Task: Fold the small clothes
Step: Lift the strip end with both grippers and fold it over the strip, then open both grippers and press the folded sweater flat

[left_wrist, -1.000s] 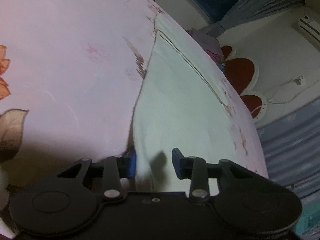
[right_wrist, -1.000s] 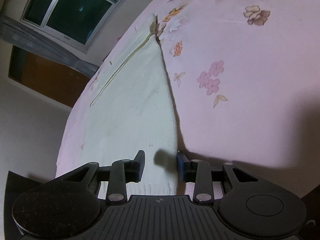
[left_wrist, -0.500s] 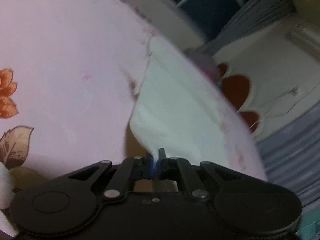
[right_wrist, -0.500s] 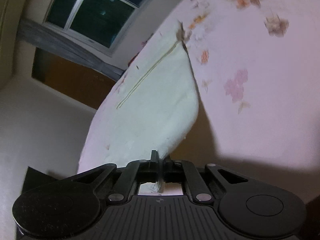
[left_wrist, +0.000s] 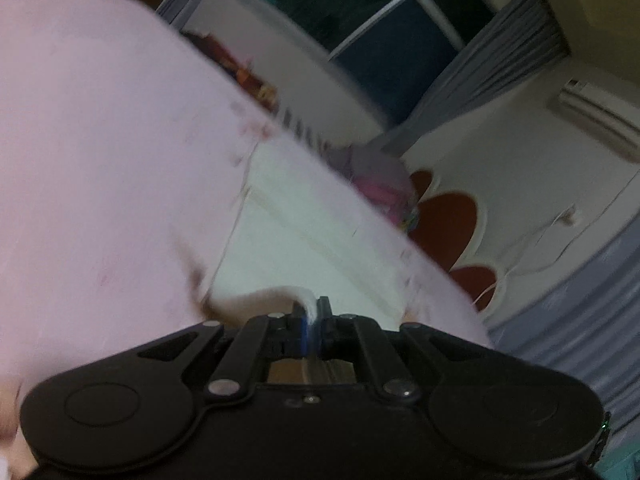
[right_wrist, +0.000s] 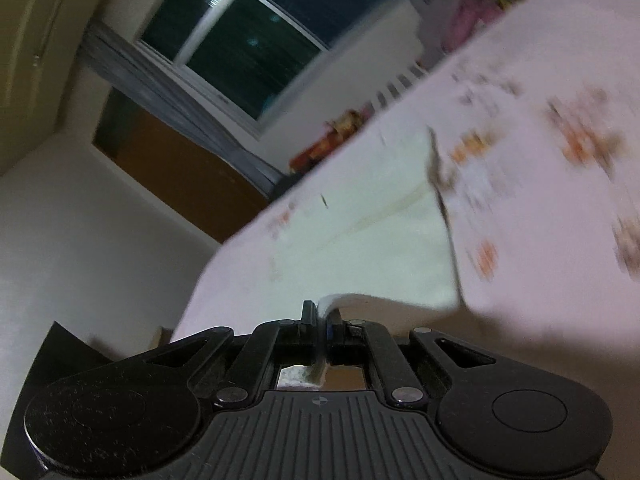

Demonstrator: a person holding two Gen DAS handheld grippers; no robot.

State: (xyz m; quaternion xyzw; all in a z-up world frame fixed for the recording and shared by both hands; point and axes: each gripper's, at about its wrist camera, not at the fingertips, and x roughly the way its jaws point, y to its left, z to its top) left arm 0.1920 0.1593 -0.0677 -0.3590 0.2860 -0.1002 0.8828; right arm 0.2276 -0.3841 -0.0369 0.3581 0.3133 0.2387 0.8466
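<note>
Drooping pale garment (left_wrist: 320,240) pinched at both corners.

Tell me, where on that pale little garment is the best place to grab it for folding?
At the two near corners of its hem, coming in low from the near edge. The cream garment lies flat on the pink floral bedsheet, so only its thin edge offers a pinch. Left gripper and right gripper already have their jaws shut there.

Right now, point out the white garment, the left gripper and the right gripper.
white garment (left_wrist: 320,236): left wrist view, flat middle of the cloth.
left gripper (left_wrist: 313,312): left wrist view, between fingertips pinching the garment's edge.
right gripper (right_wrist: 321,314): right wrist view, between fingertips pinching the edge.
</note>
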